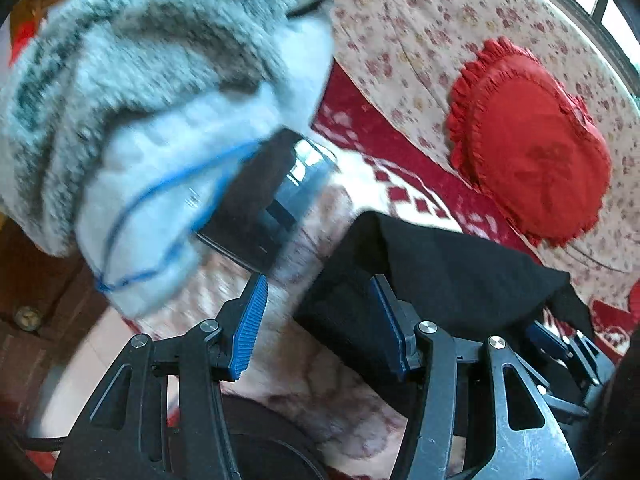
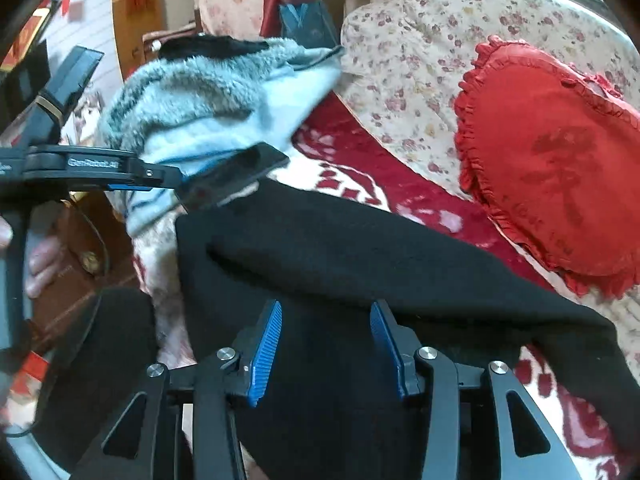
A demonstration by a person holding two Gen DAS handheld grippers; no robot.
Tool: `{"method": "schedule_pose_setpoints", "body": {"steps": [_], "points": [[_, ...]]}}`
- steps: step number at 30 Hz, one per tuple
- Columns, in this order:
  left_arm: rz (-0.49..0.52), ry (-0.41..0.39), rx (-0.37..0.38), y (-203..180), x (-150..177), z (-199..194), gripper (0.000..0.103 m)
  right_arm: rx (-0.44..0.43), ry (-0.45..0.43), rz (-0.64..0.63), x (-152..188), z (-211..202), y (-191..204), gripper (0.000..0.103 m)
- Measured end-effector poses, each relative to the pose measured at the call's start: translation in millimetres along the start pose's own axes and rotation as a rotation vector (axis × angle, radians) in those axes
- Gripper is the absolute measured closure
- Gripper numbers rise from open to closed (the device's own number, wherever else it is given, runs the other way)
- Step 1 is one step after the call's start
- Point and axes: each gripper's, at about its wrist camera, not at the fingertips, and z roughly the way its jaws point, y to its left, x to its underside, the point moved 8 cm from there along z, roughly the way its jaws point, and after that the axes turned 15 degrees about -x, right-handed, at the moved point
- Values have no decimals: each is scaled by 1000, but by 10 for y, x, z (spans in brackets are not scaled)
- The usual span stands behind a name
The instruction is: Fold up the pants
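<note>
**Ana:** While both pairs of jaws stand wide with nothing pinched, where do the black pants (image 2: 360, 248) lie from them?

**Ben:** Directly under and ahead of the right gripper (image 2: 325, 350). Its blue pads (image 2: 264, 354) hang apart over the cloth, and I see no pad pressing on it. The left gripper (image 1: 320, 326) sits off the pants' near-left edge, with only its right-hand pad over black fabric and the rest over the red-and-white blanket (image 1: 404, 188).

**Ana:** And the long axis?

**Ben:** In the right wrist view the pants run as a band from the near left out towards the lower right, already doubled by the look of the raised fold across the middle. I judge the right hand is nearer the bulk of the cloth; the left is nearer the end by the blanket.

**Ana:** So the next fold turns on that?

**Ben:** Probably. Each gripper would take an end or edge on its own side and carry it along the band.

**Ana:** Count for me.

**Ben:** One pair of pants, two grippers, one red heart cushion (image 2: 560, 160) on the floral cover (image 2: 420, 60), one grey fluffy garment (image 2: 208, 92) well behind, one dark flat slab (image 2: 236, 178) just beside the pants' far corner. What that slab is, I cannot tell.
</note>
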Motion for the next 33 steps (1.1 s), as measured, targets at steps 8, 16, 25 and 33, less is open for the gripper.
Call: {"method": "schedule_pose_setpoints", "body": {"steps": [8,16,25,33], "points": [[39,71,46,-347,91,120,51,188,82,-190,96,155,-354,59],[50,128,163,-651,259,-4,51,48,0,-85,-176,257,-607,76],[-89,212,311,-957,253,-45,41,-74,-78,87,-331,209,-702,83],[-221,273,303,-1099,95,243,41,-98,-74,101,-302,205,-716,83]]}}
